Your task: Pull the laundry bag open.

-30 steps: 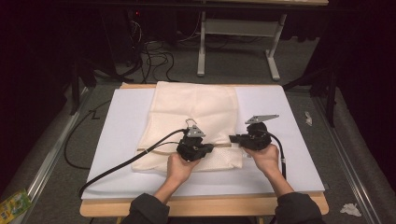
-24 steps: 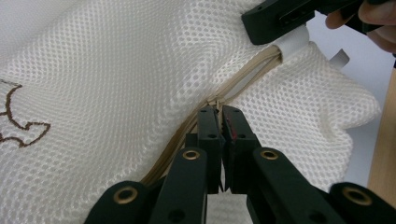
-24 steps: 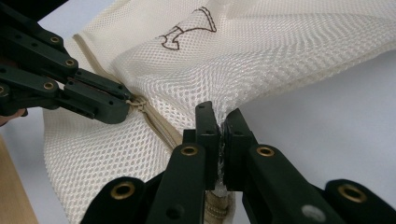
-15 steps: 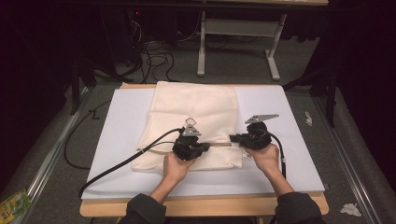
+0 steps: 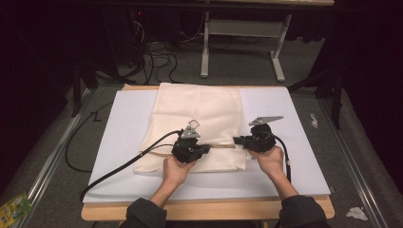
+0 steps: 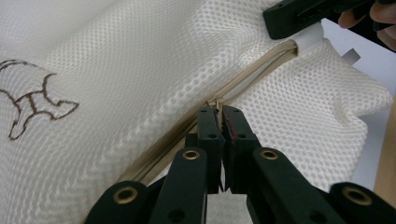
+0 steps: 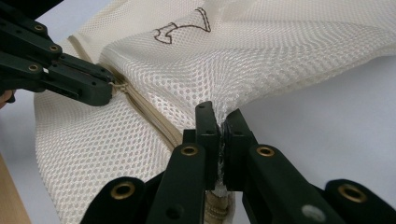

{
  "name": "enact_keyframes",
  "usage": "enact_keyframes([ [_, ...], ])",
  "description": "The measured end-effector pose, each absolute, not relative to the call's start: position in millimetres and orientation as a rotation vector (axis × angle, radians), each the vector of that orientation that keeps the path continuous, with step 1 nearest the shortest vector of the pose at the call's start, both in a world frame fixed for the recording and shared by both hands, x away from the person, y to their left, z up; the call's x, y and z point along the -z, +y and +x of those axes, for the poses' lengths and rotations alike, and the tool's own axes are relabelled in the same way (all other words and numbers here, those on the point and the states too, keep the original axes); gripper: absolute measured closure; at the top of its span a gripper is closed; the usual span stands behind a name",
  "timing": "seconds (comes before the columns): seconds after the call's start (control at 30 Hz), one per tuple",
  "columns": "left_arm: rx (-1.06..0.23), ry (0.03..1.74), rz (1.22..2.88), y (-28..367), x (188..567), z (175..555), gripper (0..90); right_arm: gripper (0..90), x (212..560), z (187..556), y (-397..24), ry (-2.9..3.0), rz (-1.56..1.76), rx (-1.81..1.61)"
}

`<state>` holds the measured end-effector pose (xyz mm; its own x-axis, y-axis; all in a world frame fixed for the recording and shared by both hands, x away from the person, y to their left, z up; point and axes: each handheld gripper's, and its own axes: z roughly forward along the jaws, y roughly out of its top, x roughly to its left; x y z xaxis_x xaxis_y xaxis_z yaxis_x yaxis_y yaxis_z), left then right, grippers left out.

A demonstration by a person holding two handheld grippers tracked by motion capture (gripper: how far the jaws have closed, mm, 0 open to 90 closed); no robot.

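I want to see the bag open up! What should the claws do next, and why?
Probably slide the left claw further along the zipper, away from the right claw. It is shut on the zipper pull, while the right claw pinches the mesh laundry bag at the zipper's end, holding it taut.

A cream mesh laundry bag point(image 5: 197, 126) is lying flat on the table's white sheet point(image 5: 294, 156), stretching toward 12 o'clock; its beige zipper point(image 6: 243, 86) is running across the near end, bunching slightly.
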<state>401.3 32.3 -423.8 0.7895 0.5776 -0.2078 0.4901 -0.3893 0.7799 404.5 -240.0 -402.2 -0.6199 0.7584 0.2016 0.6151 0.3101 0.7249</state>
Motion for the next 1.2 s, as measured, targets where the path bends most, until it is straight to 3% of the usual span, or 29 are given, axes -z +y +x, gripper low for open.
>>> enact_keyframes([
  [1.2,-0.139,0.85,1.992,66.1,415.8,402.6,87.3,89.1,403.2,407.1,-240.9,2.389,1.286,-1.182],
])
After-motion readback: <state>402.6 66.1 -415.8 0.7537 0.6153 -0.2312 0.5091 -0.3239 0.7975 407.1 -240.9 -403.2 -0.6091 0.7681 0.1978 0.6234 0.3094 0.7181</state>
